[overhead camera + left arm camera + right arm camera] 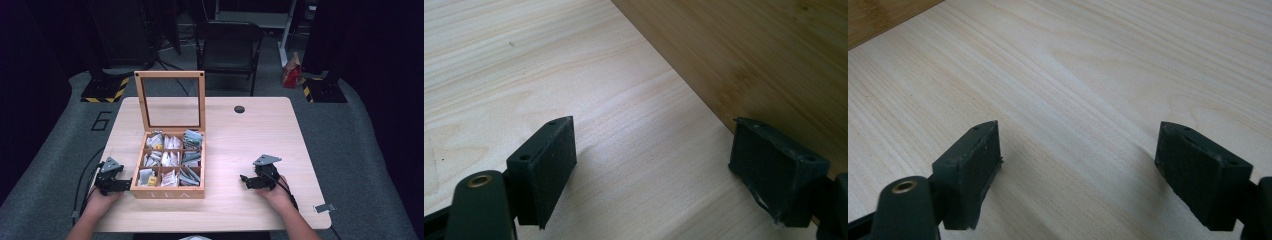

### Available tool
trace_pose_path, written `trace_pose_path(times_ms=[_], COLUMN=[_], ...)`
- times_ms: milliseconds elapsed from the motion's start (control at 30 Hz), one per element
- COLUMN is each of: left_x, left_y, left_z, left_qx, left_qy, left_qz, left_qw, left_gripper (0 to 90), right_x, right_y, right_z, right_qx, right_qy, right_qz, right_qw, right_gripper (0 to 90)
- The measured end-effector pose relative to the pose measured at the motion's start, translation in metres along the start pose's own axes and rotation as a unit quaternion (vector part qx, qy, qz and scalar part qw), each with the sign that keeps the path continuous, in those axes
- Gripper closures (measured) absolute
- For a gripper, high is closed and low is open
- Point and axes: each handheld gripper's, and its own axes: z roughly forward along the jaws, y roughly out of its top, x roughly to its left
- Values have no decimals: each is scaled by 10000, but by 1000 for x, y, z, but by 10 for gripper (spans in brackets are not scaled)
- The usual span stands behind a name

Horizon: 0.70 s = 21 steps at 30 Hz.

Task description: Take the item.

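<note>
**Both jaws wide and empty beside the open tea box**

The left gripper (121,185) is seen with jaws set wide, nothing between them; in the left gripper view one jaw stands just beside, perhaps touching, the side wall of the tea box (744,55). The right gripper (245,179) is likewise held with jaws spread wide over bare counter (1088,75), well apart from the box.

The step in hand is judged to be steadying the box from the left while the right is brought across. A firm brace against the wall is advised before anything is drawn from inside, and the upright glazed lid (171,100) is best kept clear of.

The tea box (170,192) sits left of centre on the counter (250,135), lid raised. Nine compartments are counted, in three rows. Pale sachets fill the left and middle columns; grey-green ones are stacked in the right column. A yellow item is noted in the near left cell.
</note>
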Motion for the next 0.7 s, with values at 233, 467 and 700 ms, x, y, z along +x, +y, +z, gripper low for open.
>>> trace_pose_path(times_ms=[233,467,700], left_x=[0,0,0], left_y=[0,0,0], left_z=[0,0,0], left_qx=[2,3,1], left_qy=[-1,-2,-2], left_qz=[0,1,-2], left_qw=[10000,10000,10000], left_gripper=[183,183,182], right_x=[0,1,2], right_y=[0,0,0], right_z=[0,0,-1], right_qx=[-2,-30,-52], right_qy=[-19,-31,-22], right_qz=[18,32,49], right_qw=[10000,10000,10000], right_gripper=[177,189,234])
